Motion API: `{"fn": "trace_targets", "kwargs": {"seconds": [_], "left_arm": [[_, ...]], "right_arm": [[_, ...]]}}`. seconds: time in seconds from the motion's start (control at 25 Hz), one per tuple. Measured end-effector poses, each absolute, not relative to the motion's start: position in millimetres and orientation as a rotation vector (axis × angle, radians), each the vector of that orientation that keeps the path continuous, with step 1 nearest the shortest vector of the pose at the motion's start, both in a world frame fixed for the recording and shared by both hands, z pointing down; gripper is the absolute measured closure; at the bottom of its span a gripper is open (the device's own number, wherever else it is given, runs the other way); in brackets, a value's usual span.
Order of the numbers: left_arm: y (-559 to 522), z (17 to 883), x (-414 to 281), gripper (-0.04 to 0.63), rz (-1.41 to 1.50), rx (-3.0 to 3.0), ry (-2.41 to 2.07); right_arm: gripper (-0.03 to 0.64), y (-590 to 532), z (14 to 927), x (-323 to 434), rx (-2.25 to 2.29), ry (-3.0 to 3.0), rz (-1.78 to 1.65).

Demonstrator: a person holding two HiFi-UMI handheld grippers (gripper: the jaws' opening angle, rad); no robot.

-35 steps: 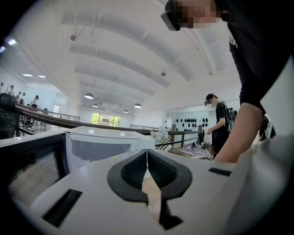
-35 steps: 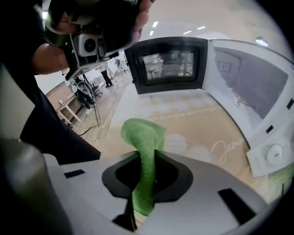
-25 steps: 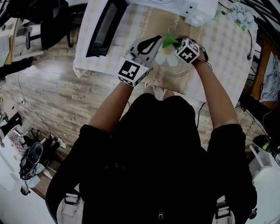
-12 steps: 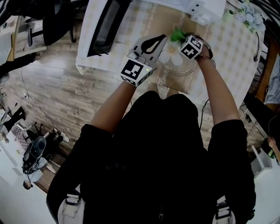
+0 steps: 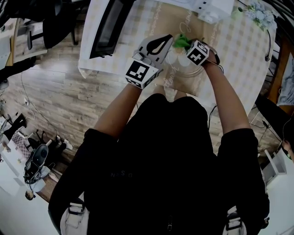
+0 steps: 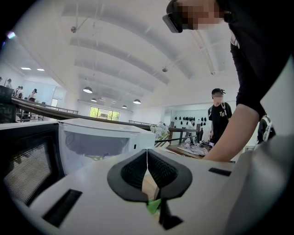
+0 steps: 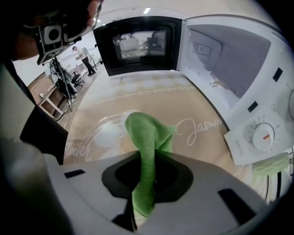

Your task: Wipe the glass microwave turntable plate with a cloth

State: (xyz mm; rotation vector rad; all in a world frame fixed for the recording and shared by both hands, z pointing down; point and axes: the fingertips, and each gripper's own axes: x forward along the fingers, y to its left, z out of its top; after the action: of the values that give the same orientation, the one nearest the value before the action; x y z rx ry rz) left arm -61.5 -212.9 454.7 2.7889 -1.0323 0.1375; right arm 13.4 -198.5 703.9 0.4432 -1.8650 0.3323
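The clear glass turntable plate (image 7: pixel 98 137) lies on a beige mat in front of the microwave; from the head view I see it (image 5: pixel 186 69) between my two grippers. My right gripper (image 7: pixel 146 158) is shut on a green cloth (image 7: pixel 147 133), whose free end drapes onto the plate's far part. That same cloth (image 5: pixel 181 41) shows beside the right gripper (image 5: pixel 189 46). My left gripper (image 6: pixel 147 153) is at the plate's left rim with its jaws meeting at the tips. Whether glass sits between them is hidden.
The white microwave (image 7: pixel 229 69) stands open at the table's far side, its dark door (image 7: pixel 138 43) swung out to the left. A checked tablecloth (image 5: pixel 243 50) covers the table, with pale flowers (image 5: pixel 255 11) at the far right corner. Other people stand in the background.
The right gripper and its green cloth shifted slightly away over the plate, then back toward me. The left gripper stayed at the plate's left rim.
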Motion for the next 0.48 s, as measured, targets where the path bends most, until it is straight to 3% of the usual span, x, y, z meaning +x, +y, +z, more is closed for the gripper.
{"fn": "trace_targets", "kwargs": {"seconds": [0.48], "left_arm": [[-197.4,455.1,-60.6,0.574,0.145,2.787,-1.036]], "right_arm": [[0.555,-121.6,704.5,-15.5,0.321,-1.905,0.432]]}}
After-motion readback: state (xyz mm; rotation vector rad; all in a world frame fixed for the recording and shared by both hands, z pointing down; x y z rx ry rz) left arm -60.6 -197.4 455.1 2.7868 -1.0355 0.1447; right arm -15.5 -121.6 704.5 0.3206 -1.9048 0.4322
